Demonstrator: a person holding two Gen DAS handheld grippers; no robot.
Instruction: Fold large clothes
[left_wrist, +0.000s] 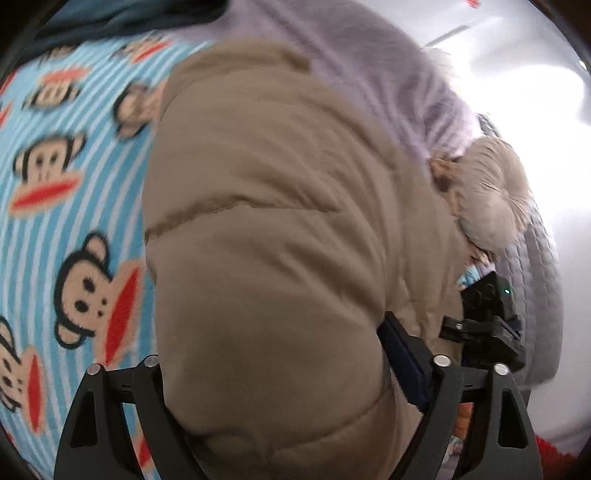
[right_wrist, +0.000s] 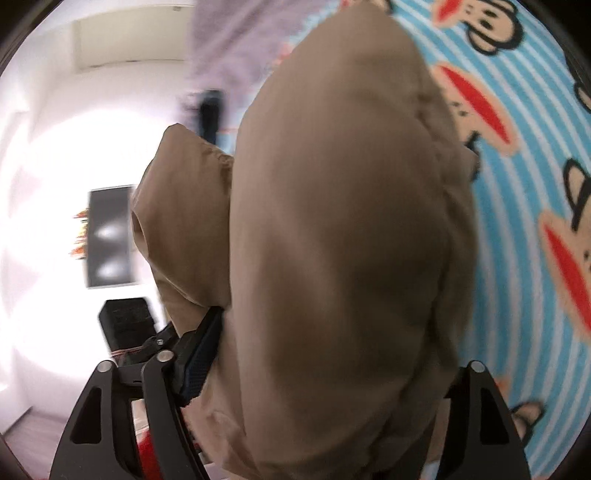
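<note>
A tan puffer jacket (left_wrist: 266, 206) fills the middle of both wrist views (right_wrist: 340, 236), lifted over a blue striped monkey-print blanket (left_wrist: 66, 206). My left gripper (left_wrist: 273, 369) is shut on a thick fold of the jacket; its fingertips are buried in the fabric. My right gripper (right_wrist: 325, 354) is also shut on a fold of the jacket, with one blue-padded finger (right_wrist: 201, 354) showing at the left. The jacket's fur-trimmed hood (left_wrist: 487, 192) hangs at the right of the left wrist view. The right gripper also shows in the left wrist view (left_wrist: 484, 325), beside the jacket.
A lilac fleece garment (left_wrist: 369, 62) lies beyond the jacket. A grey quilted bed cover (left_wrist: 539, 295) runs along the right. A dark blue cloth (left_wrist: 122, 18) lies at the far edge. A dark screen (right_wrist: 110, 236) and a black box (right_wrist: 127, 321) stand by the white wall.
</note>
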